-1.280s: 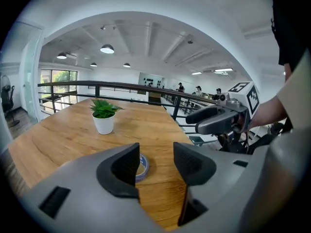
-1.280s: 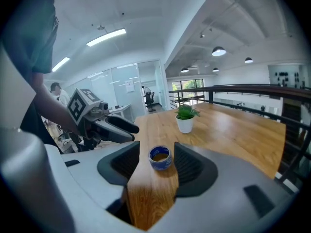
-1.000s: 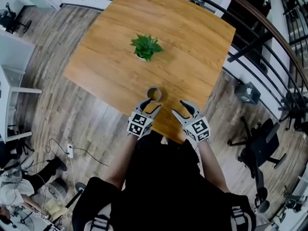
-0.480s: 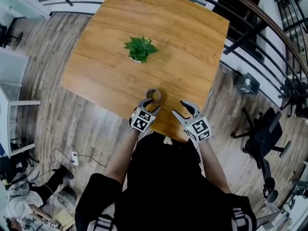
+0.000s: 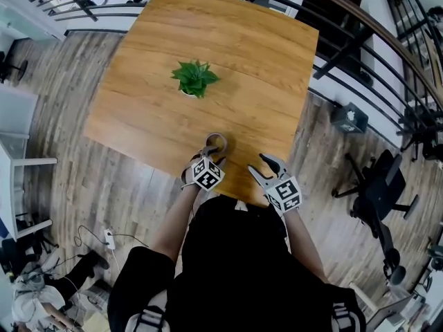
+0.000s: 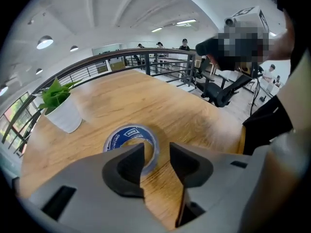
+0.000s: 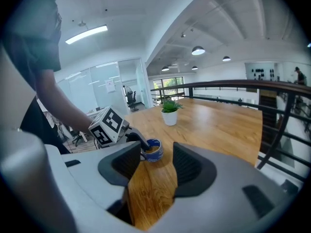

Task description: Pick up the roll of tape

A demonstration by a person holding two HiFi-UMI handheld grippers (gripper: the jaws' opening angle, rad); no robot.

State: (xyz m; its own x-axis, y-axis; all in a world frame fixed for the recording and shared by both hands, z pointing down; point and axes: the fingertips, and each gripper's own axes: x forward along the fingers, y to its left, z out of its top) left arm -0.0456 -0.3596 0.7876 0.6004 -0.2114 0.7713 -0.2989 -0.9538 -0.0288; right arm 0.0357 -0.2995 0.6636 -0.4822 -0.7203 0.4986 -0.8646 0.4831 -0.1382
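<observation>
The roll of tape [image 5: 217, 142], blue-labelled and lying flat, rests near the front edge of the wooden table [image 5: 242, 61]. My left gripper [image 5: 213, 151] is tipped down over it. In the left gripper view its jaws straddle the near wall of the roll [image 6: 131, 135], one finger [image 6: 127, 166] over the hole and the other outside. The jaws [image 6: 156, 154] have just been closing, with a gap still showing between the pads and the wall. My right gripper [image 5: 257, 163] hovers open to the right, nothing between its fingers. The right gripper view shows the roll [image 7: 152, 150] with a left finger dipped into it.
A small potted plant [image 5: 194, 78] in a white pot stands mid-table, beyond the roll. A metal railing [image 5: 346, 54] runs along the table's right side. Office chairs [image 5: 377, 199] stand on the wood floor to the right. The table's front edge lies just under both grippers.
My left gripper has dropped onto the roll and rolled its wrist, and its jaws have narrowed around the roll's wall. The right gripper has barely moved.
</observation>
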